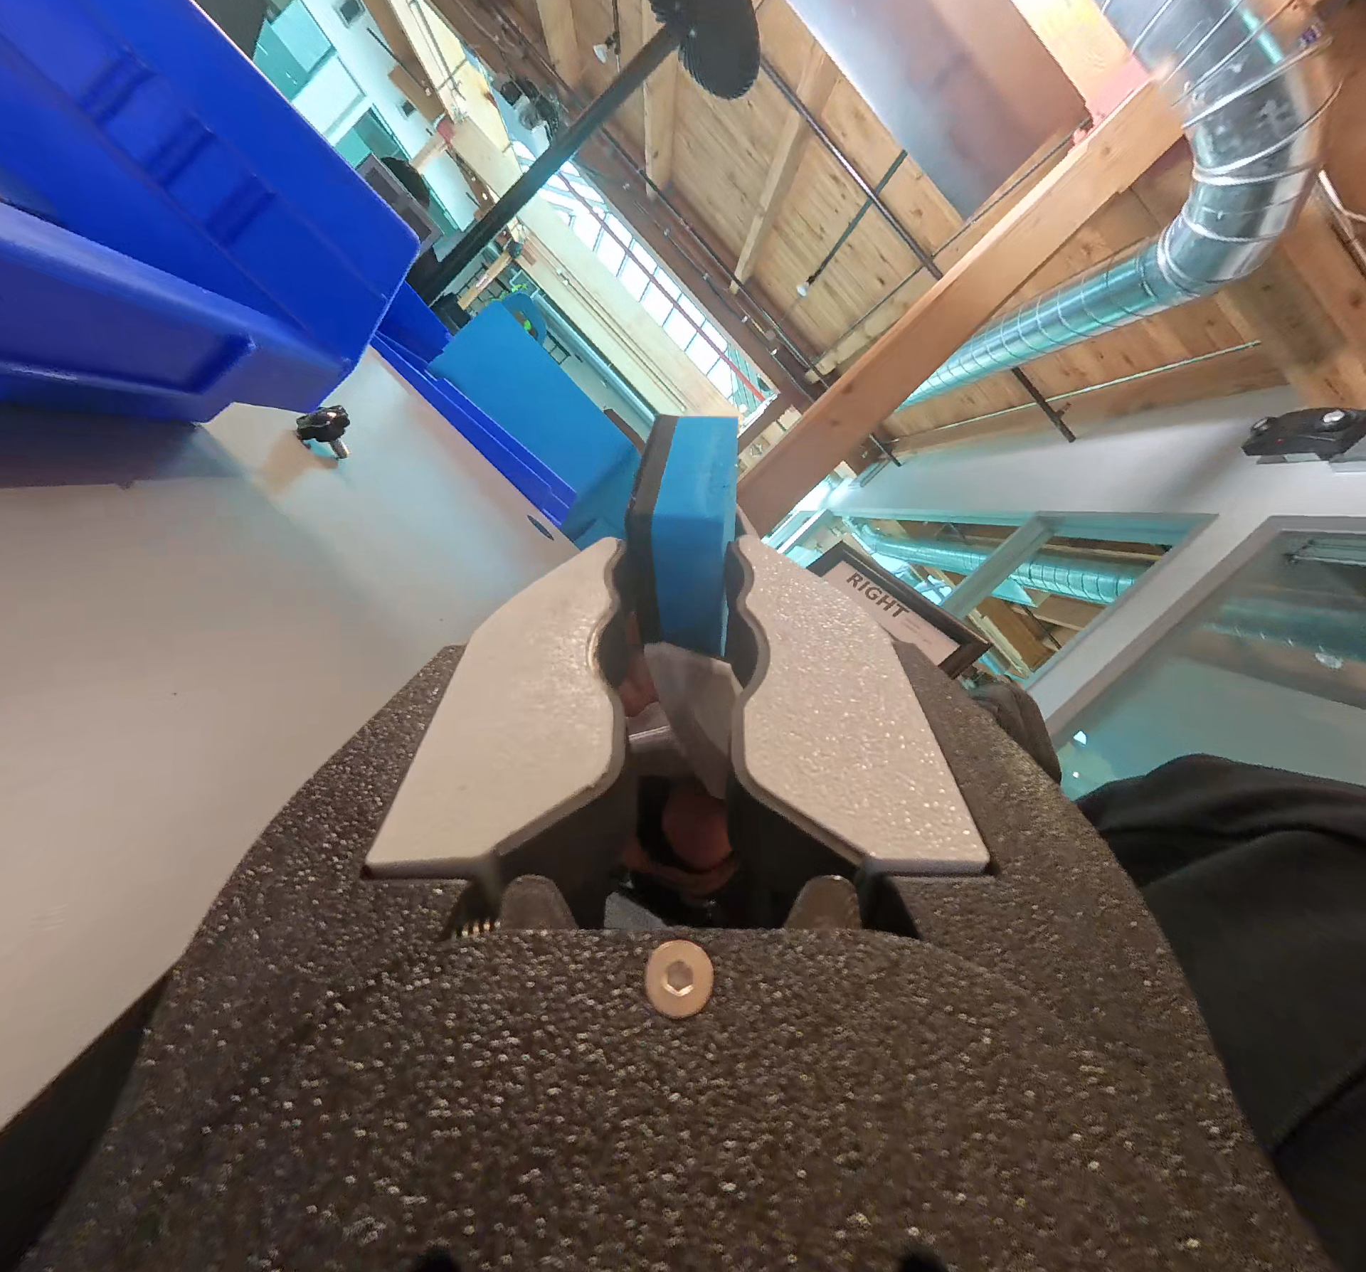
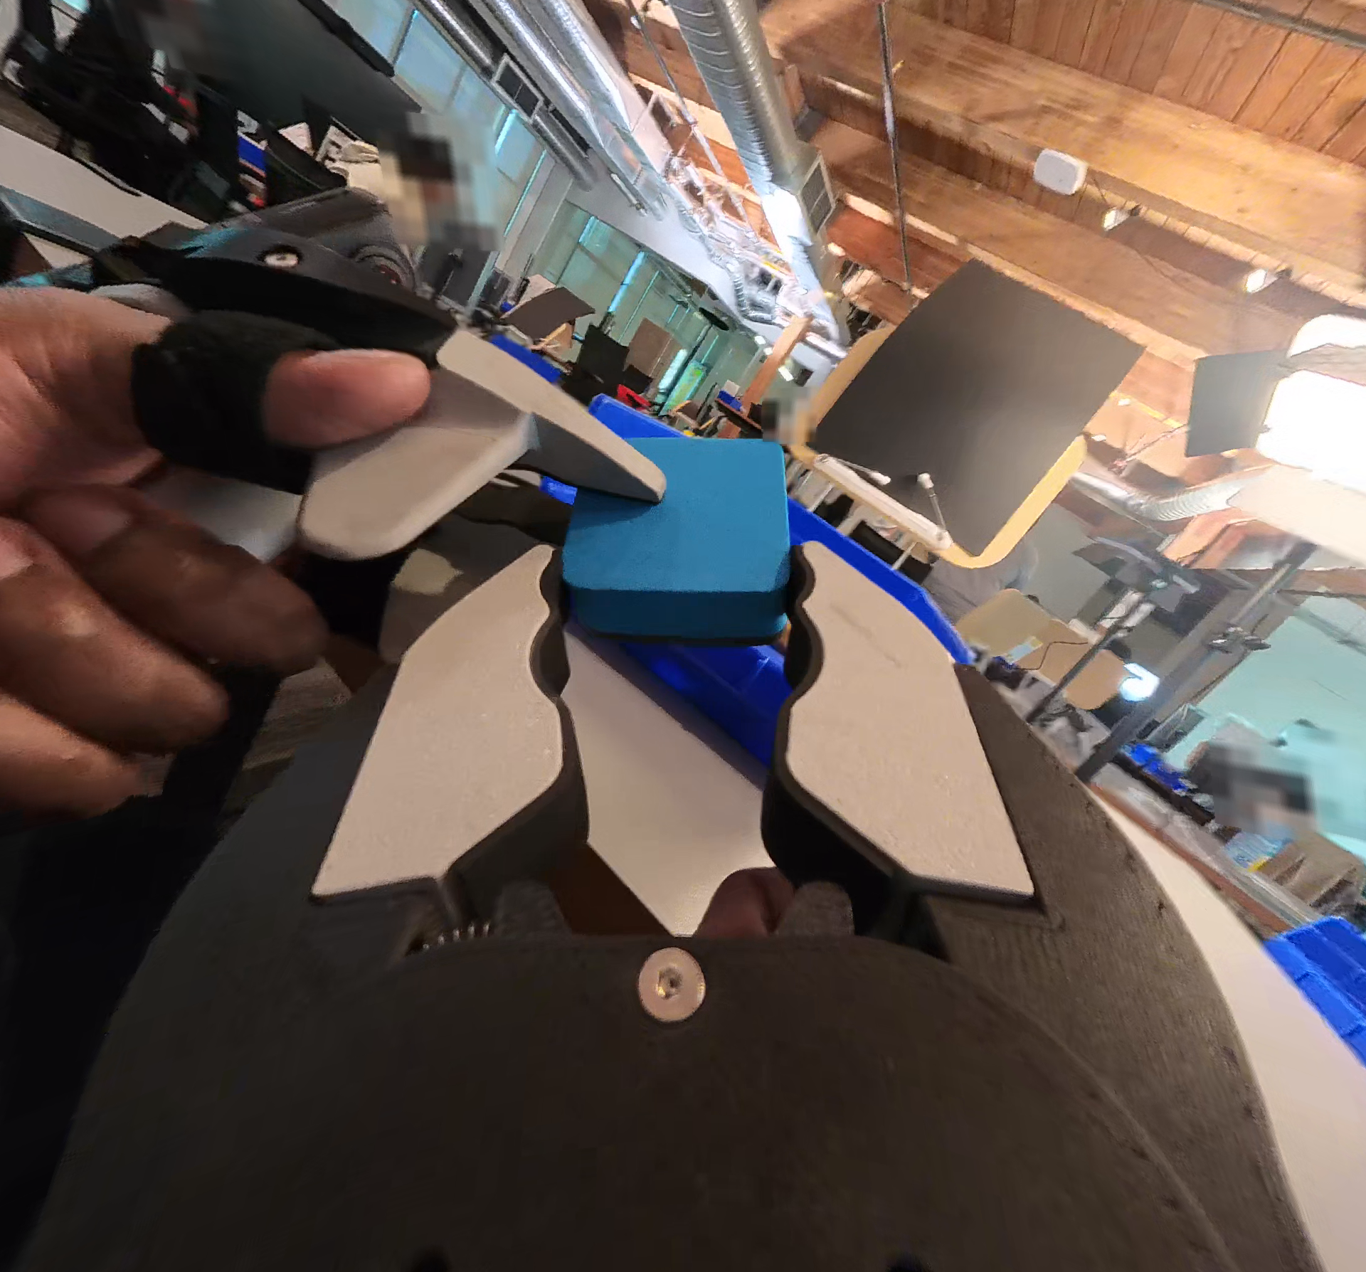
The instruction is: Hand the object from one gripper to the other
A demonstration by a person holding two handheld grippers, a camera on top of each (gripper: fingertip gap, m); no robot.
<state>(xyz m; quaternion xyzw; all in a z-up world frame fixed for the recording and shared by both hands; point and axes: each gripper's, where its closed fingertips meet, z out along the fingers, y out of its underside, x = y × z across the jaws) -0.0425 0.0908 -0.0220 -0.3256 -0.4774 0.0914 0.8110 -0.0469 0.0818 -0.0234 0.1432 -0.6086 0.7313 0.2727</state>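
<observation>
A blue foam block (image 1: 691, 519) with a thin black layer on one face is held in the air above the table. My left gripper (image 1: 676, 556) is shut on it across its thin sides. In the right wrist view the block (image 2: 687, 534) sits between the tips of my right gripper (image 2: 676, 571), which press on its two side edges. The left gripper's upper finger (image 2: 576, 453) comes in from the left and lies on the block's top face. Its lower finger is hidden under the block. A person's hand (image 2: 111, 497) holds the left gripper.
Blue plastic bins (image 1: 148, 202) stand on the white table (image 1: 185, 645) at the left, and a small black knob (image 1: 323, 423) lies beside them. A blue bin (image 2: 739, 689) sits below the block in the right wrist view. Desks, stands and black panels fill the room behind. Both grippers' tips are close together, under 4 cm apart. From either gripper's tips it is about 20 cm to the small black knob (image 1: 323, 423).
</observation>
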